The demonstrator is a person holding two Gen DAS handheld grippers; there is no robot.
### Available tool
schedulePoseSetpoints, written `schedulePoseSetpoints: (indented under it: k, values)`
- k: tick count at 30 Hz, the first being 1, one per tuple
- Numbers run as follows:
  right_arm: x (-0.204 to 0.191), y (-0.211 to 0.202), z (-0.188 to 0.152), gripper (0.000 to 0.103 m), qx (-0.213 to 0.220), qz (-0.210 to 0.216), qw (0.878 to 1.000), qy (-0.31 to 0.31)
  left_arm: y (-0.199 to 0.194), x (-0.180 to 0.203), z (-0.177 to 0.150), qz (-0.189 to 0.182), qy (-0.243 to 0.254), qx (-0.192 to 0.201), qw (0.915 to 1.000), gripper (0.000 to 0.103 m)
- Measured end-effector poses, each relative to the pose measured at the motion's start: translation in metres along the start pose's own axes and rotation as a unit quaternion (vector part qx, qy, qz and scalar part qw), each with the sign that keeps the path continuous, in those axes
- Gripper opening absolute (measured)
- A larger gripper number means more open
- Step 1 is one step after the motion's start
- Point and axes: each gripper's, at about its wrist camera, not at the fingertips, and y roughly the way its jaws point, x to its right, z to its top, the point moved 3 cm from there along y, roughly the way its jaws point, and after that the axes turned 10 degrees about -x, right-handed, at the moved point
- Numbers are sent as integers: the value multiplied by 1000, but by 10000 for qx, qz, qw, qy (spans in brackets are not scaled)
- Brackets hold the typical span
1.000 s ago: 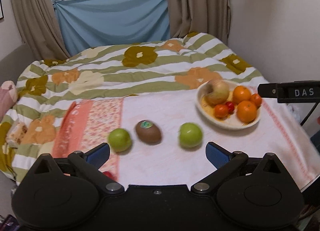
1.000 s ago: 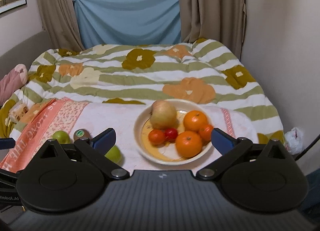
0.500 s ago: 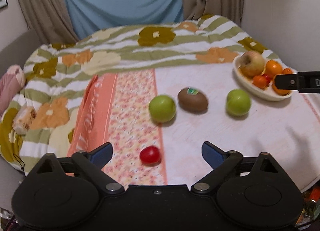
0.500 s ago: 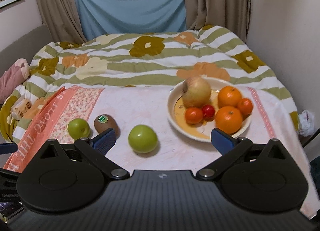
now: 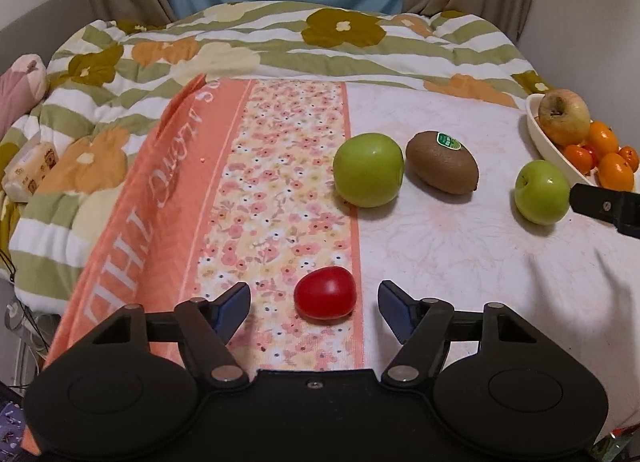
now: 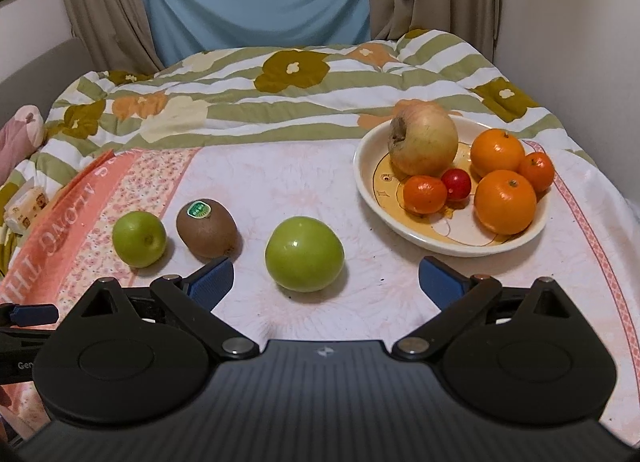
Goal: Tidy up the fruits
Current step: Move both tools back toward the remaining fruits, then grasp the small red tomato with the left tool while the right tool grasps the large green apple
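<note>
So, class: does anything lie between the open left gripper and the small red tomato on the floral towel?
Nothing visible does. The left gripper is open, and the red tomato lies on the floral towel just ahead of its fingertips, roughly centred. The green apple and kiwi sit farther back, beyond it.

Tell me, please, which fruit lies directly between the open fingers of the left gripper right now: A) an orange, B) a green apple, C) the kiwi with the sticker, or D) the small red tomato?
D: in the left wrist view the small red tomato sits on the floral cloth right between the open left gripper fingers, while the kiwi and the green apples lie farther ahead.
</note>
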Motion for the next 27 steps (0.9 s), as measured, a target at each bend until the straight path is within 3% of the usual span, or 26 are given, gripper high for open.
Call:
schedulePoseSetpoints:
  k: [7, 10, 13, 22, 27]
  values:
    - [1, 14, -3, 103, -98, -14, 9999, 22, 10, 5, -4, -16, -20, -88, 10000, 55]
    - [-1, 17, -3, 103, -129, -1, 9999, -31, 10, 5, -4, 3, -41, -40, 10000, 53]
    - [-4, 19, -3, 103, -129, -22, 9999, -101, 10, 5, -3, 28, -73, 4, 10000, 40]
    - [-8, 33, 5, 103, -155, -63, 9994, -289, 8, 5, -5, -5, 73, 51, 10000, 40]
    - [-8, 46, 11, 93, -238, 4, 9992, -314, 7, 6, -7, 29, 194, 54, 9998, 40]
